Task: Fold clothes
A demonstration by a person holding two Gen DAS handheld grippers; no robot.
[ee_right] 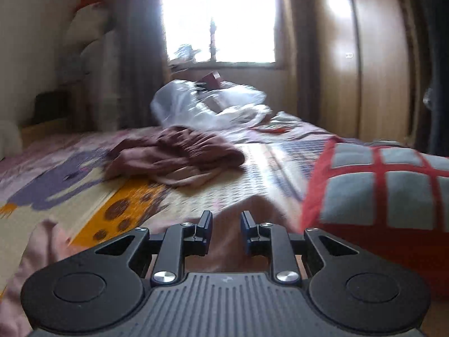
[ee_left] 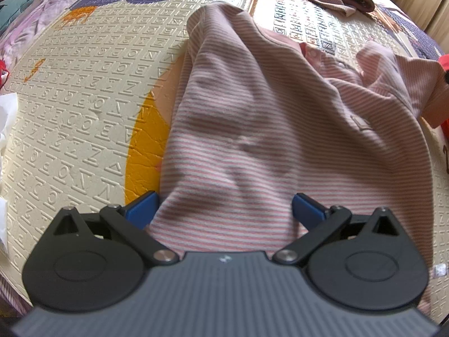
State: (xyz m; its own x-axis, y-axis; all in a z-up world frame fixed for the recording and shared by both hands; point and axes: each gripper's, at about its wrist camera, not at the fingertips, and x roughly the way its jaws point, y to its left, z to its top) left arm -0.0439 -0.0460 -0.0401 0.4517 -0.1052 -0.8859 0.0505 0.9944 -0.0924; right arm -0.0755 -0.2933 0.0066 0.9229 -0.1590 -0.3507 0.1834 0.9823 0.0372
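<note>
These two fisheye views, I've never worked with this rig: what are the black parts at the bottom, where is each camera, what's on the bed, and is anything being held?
The black parts are two hand-held grippers; each carries a camera looking forward along its two blue-padded fingers.

The left wrist view looks steeply down. The left gripper is wide open over a pink striped garment, which lies between its fingers on an embossed play mat. The pads do not pinch it.

The right wrist view looks across the bed toward a window. The right gripper shows a clear gap, nothing in it. Ahead lie a crumpled maroon garment, a clear plastic bag and, at right, a red and grey checked cushion.

So nothing is held.
</note>
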